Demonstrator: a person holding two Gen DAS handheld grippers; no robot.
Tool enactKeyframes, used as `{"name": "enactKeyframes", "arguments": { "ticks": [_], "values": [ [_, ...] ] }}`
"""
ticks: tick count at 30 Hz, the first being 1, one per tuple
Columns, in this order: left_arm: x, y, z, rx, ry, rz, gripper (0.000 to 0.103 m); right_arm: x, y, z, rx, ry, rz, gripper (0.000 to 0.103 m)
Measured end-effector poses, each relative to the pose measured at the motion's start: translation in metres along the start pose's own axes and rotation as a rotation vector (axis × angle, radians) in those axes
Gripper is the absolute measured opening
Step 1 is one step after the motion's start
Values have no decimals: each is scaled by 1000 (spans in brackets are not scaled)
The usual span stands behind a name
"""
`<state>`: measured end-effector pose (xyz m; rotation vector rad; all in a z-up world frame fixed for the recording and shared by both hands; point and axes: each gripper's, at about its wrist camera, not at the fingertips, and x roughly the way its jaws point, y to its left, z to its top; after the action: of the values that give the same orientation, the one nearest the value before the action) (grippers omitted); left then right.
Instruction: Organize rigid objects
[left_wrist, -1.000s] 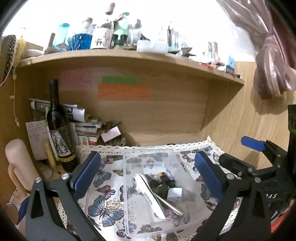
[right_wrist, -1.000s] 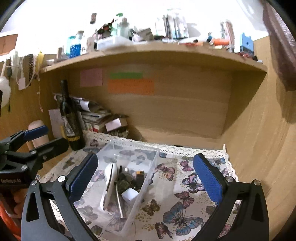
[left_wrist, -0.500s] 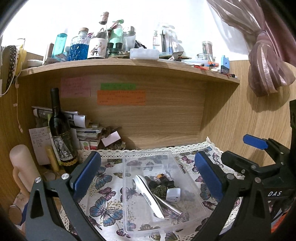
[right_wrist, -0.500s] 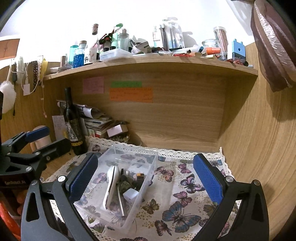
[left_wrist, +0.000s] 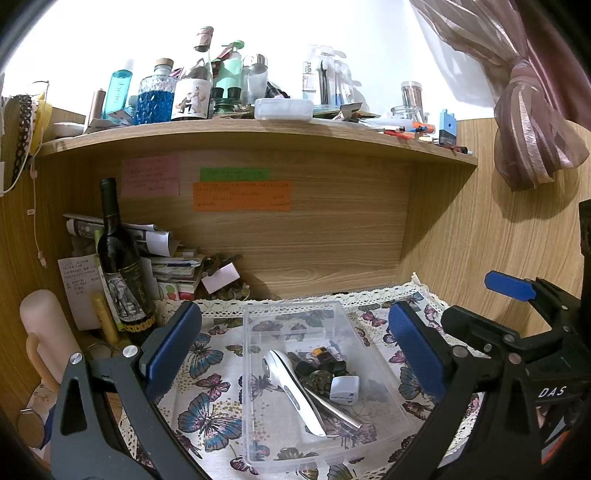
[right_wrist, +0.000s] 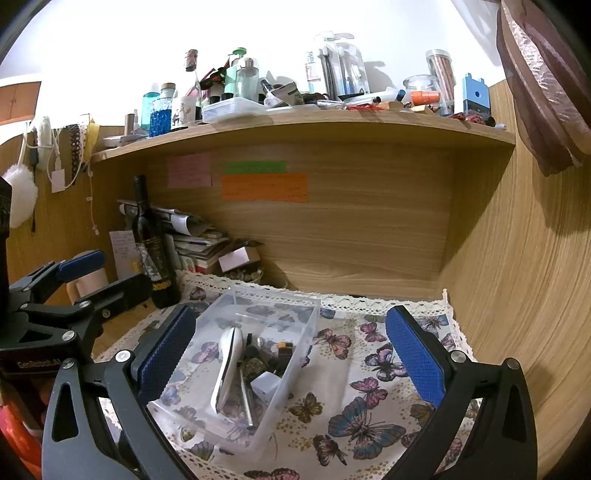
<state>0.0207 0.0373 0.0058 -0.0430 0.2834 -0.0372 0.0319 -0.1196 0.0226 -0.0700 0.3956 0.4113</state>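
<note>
Both the left gripper (left_wrist: 295, 343) and right gripper (right_wrist: 291, 343) gaped wide, holding nothing, above the clear bin (left_wrist: 258, 406) at 12 o'clock.

Two black plastic grippers with silver screws and blue textured pads: left gripper (left_wrist: 293, 349), right gripper (right_wrist: 290, 350).

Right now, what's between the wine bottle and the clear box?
In the left wrist view, only butterfly cloth lies between the wine bottle and the clear box.
</note>
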Motion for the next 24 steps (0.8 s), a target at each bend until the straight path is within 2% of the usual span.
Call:
{"name": "enactKeyframes", "arguments": {
  "ticks": [24],
  "values": [
    [1, -2, -1, -12, 10, -14, 103, -1, -2, -1, 7, 0, 3, 103]
  ]
}}
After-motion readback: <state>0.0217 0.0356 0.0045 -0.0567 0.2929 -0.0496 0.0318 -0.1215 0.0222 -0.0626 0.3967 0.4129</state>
